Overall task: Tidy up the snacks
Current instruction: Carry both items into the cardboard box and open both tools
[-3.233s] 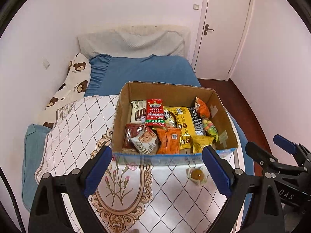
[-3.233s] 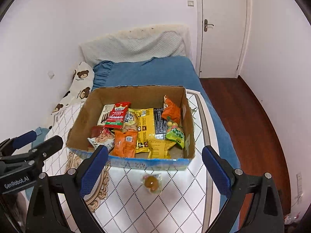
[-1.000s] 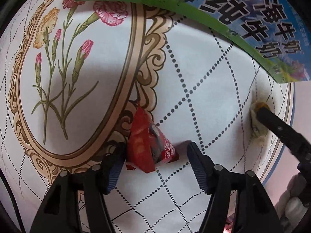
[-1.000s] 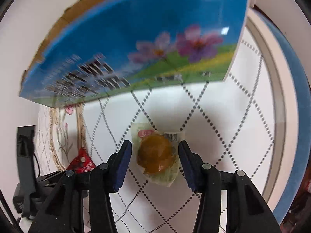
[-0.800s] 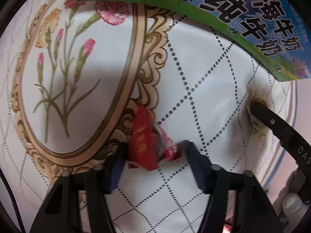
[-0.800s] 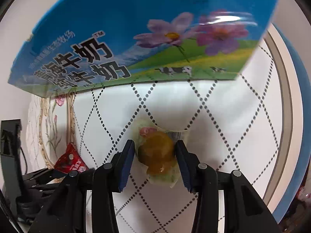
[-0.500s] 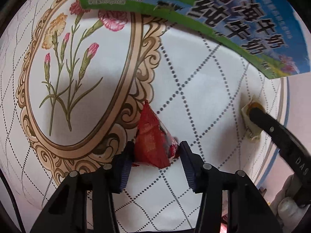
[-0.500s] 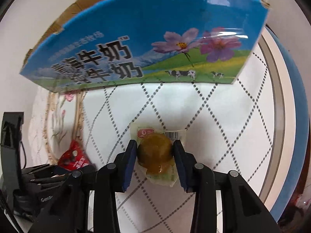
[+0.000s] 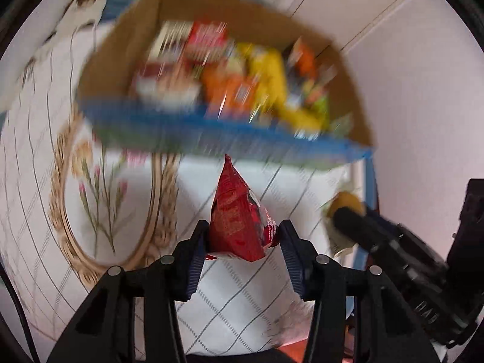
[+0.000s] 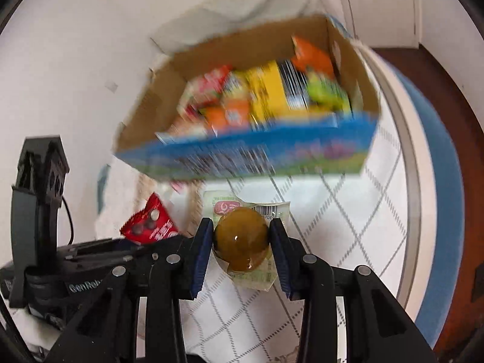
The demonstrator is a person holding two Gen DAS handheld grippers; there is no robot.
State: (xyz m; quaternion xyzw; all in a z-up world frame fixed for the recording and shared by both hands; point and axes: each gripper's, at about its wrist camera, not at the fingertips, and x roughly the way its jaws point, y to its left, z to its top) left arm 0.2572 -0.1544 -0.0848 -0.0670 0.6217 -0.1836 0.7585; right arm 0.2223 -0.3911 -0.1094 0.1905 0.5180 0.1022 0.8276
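left wrist view: the left gripper (image 9: pixel 243 236) was clamped on a red snack packet (image 9: pixel 237 216), both blue pads pressed against its sides. its jaws had just been closing onto that packet. the packet stood upright between the jaws, pointed end up, clear of the quilted cover (image 9: pixel 242 311) below it. the cover was white with a grey diamond grid and a gold oval frame holding a flower print (image 9: pixel 99 199) on the left. beyond the packet sat an open cardboard box (image 9: pixel 354 96) with a blue printed front wall, blurred by motion. inside it lay mixed snack packs (image 9: pixel 242 81) in red, orange, yellow and green; no labels were legible. at the right edge the right gripper (image 9: pixel 345 214) showed with a wrapped amber jelly (image 9: pixel 348 204) at its tip.

right wrist view: the right gripper (image 10: pixel 240 242) was clamped on the wrapped amber jelly (image 10: pixel 242 237), pads tight on either side of the round amber body; the jaws had just been closing onto it. its clear wrapper carried a barcode strip and a pink mark at the top edge. the jelly hung above the quilted cover (image 10: pixel 348 227), just in front of the box's blue wall. the cardboard box (image 10: pixel 230 51) held the snack packs (image 10: pixel 266 93), blurred. at the left the left gripper (image 10: pixel 142 243) held the red snack packet (image 10: pixel 149 222). a blue mattress edge (image 10: pixel 438 166) and dark wooden floor (image 10: pixel 466 96) lay to the right.
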